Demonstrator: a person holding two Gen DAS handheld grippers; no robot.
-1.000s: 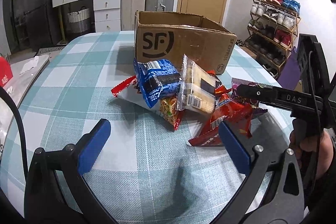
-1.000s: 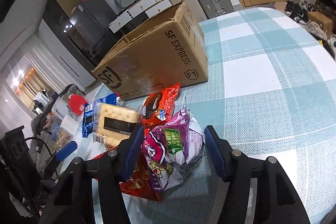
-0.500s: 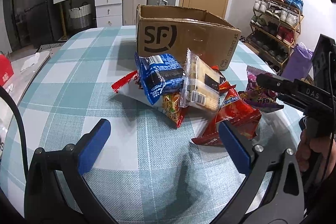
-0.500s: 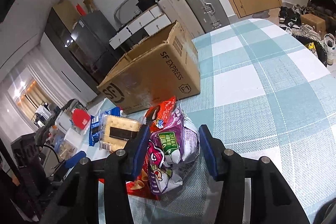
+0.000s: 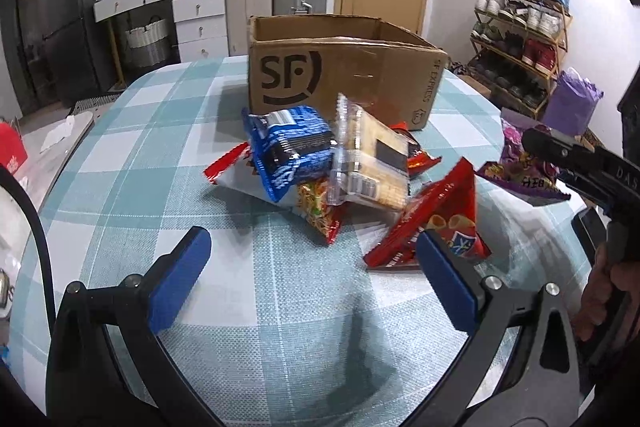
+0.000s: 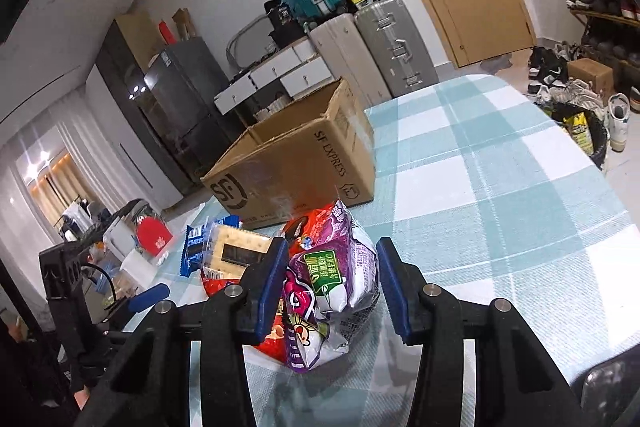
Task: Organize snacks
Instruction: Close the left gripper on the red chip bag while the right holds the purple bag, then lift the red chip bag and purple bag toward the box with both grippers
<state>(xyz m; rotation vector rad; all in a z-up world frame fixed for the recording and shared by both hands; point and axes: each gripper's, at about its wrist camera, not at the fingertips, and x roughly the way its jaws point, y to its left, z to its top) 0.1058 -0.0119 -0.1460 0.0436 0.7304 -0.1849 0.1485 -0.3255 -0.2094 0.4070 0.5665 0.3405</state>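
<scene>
The right gripper (image 6: 332,283) is seen closing on a purple snack bag (image 6: 336,283); its jaws are still coming together, and the blue pads are pressed on both sides of the bag, which is crumpled between them. In the left wrist view the same purple bag (image 5: 524,167) is held up off the table at the right edge, clear of the checked tablecloth (image 5: 168,131), w/ the black finger of the right gripper (image 5: 560,151) in front of it. The left gripper (image 5: 312,267) is held low over the near part of the table, jaws wide apart, nothing between them. A pile of snacks is lying in the middle of the table, just in front of the cardboard box (image 5: 340,75), which is open at the top and marked "SF". In the pile, a blue packet (image 5: 292,147) is on the left, a clear pack of crackers (image 5: 372,159) is leaned beside it on the right, and a noodle pack (image 5: 316,211) is partly covered under both. A red chips bag (image 5: 436,223) is at the near right of the pile, close to the right pad of the left gripper. A hand (image 5: 604,291) is seen at the right edge, on the handle of the right gripper. Whether anything is inside the box cannot be told.
</scene>
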